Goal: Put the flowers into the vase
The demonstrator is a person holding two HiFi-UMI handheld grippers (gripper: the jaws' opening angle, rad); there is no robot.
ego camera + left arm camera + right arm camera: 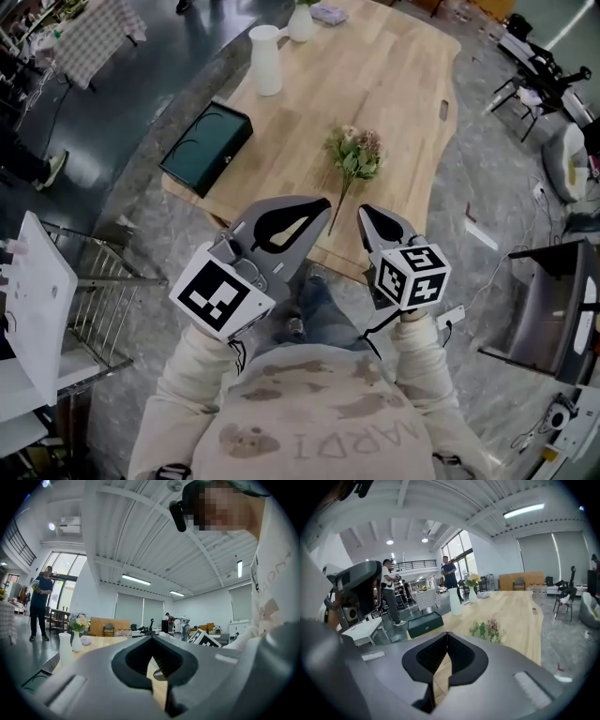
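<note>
Looking down from the head view, the bunch of flowers (354, 155) lies flat on the wooden surface (403, 84), with its blooms away from the person and its stem pointing back toward the near edge. The tall white vase (265, 59), with no flowers in it, stands well apart at the far left, beyond a dark green case (206, 147). Both the left gripper (324, 202) and the right gripper (364, 212) hover near that edge, touching nothing.

In the left gripper view its fingers (136, 660) are pressed together with nothing between them.

The right gripper view shows fingers (461, 656) likewise pinched together and empty, with the flowers just ahead and slightly right.

The reach looks like the step in hand. The right fingers should spread before descending, then pinch the stem low, clear of the blooms. The bunch can then be tipped upright and fed stem-first into the vase's mouth.
</note>
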